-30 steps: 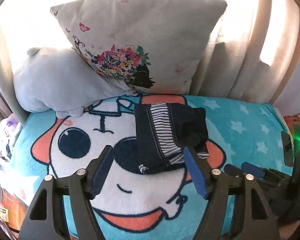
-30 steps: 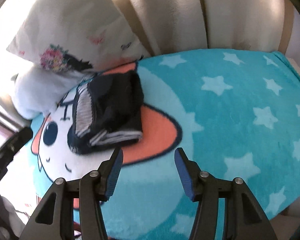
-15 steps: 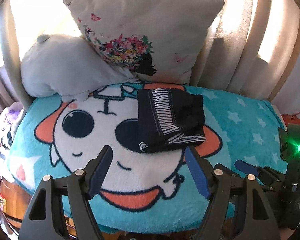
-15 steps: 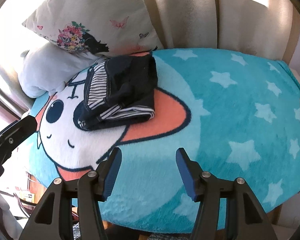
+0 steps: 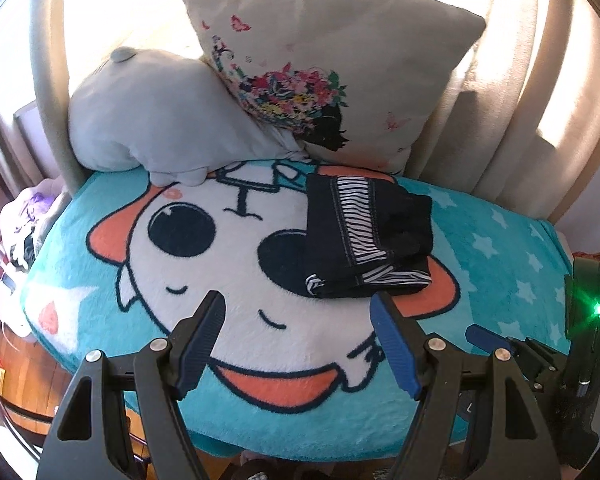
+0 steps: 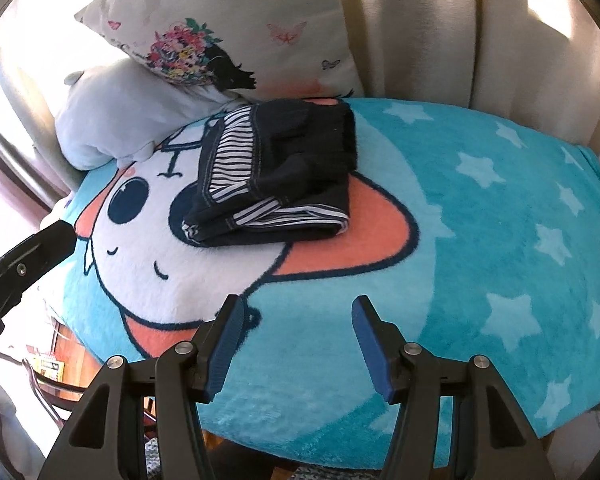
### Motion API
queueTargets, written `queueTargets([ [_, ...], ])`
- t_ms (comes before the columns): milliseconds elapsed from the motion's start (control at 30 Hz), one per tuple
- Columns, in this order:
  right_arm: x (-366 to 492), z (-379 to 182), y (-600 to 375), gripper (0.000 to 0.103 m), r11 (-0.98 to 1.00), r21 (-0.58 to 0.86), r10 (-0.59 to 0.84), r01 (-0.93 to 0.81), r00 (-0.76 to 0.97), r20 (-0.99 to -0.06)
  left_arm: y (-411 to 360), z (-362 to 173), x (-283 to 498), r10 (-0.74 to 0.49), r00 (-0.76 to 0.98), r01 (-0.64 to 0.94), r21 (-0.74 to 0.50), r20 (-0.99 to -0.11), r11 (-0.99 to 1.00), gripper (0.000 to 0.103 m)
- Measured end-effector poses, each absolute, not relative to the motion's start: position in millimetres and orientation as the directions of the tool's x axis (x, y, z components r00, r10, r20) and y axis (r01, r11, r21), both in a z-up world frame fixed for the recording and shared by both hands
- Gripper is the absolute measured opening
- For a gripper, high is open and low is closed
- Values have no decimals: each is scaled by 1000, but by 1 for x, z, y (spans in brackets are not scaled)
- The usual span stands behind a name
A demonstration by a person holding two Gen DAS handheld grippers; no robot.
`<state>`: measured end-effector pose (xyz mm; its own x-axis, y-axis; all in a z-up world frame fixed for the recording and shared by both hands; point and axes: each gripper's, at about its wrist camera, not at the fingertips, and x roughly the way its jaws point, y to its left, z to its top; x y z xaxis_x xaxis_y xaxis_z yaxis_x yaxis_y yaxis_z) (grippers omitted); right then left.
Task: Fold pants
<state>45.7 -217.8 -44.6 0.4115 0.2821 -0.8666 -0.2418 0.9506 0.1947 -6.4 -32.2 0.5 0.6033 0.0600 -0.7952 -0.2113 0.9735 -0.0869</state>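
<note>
Nearest me, the left claw [image 5: 298, 322] hangs over the near edge of the blanket [image 5: 500, 264], its blue pads spread wide with nothing between them. The right claw [image 6: 296, 326] sits the same way, wide open and empty, above the teal, star-printed part of the blanket [image 6: 480, 216]. Beyond both claws, clear of their pads, the pants [image 5: 366, 236] lie on the blanket as a folded dark bundle with a striped white band showing, resting across the cartoon face's dark nose and orange ear [image 6: 276, 184]. Past the pants, at the blanket's far edge, a pale grey plush [image 5: 148, 116] slumps to the left, and a floral pillow [image 5: 324, 68] leans against it and the curtain [image 5: 512, 92] behind.
</note>
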Motion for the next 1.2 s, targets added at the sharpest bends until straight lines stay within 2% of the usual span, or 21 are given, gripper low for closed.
queueTargets([
  [1200,56,-39,-216,63,946,142,269,-290,462,-845,-35,14,0,83,666,-227,-95,-741,969,74],
])
